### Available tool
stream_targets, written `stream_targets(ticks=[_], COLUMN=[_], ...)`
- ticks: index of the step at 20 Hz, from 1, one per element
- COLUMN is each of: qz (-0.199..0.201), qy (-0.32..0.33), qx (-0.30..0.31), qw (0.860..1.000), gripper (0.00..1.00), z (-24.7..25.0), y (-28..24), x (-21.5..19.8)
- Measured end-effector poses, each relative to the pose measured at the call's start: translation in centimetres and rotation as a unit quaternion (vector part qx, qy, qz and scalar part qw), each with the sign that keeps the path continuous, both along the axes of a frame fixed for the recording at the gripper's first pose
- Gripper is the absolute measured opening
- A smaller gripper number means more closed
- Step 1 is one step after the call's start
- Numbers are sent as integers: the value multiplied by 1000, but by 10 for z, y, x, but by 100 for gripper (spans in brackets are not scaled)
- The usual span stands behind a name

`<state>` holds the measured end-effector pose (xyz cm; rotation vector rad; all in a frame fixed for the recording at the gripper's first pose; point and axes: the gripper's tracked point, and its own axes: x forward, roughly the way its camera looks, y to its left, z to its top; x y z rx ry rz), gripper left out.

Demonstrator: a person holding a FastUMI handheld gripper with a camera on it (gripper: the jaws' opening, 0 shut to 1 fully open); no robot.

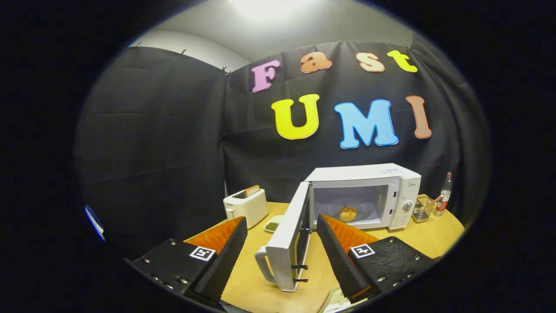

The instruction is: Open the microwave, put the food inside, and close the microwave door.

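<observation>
Looking down along the gripper point(278, 256), so the fingers are spread wide apart with nothing gripped, and the free edge of the microwave door point(289, 243) with its handle point(264, 263) sits right in the gap between them, not pinched. The door is swung fully open toward the camera. The white microwave point(369, 191) stands beyond the fingers on a light wooden tabletop point(417, 237), and the food, a round bun point(348, 213), is already inside on the glass turntable point(362, 214).

Rest of the table: a white toaster point(246, 205) with a slice of bread point(251, 190) sticking out, off past the left finger, a small dish of something green point(273, 225) between toaster and door, then a wire basket point(422, 208) and a bottle point(444, 194) just right of the microwave. Black cloth wall point(165, 143) all round the back, pale ceiling with a bright light above.
</observation>
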<state>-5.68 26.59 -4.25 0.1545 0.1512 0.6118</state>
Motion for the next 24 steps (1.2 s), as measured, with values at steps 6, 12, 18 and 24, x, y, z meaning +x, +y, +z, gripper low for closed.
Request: stream_targets(ticks=[6,12,18,24], qz=[64,106,127,103], qy=[-7,24,54,75], qx=[6,-2,-23,-61], qw=[998,994,990,990], gripper=[97,96,74,27], z=[6,-21,-56,-94], y=[50,83,100,99], x=[-27,-43,-43,-22])
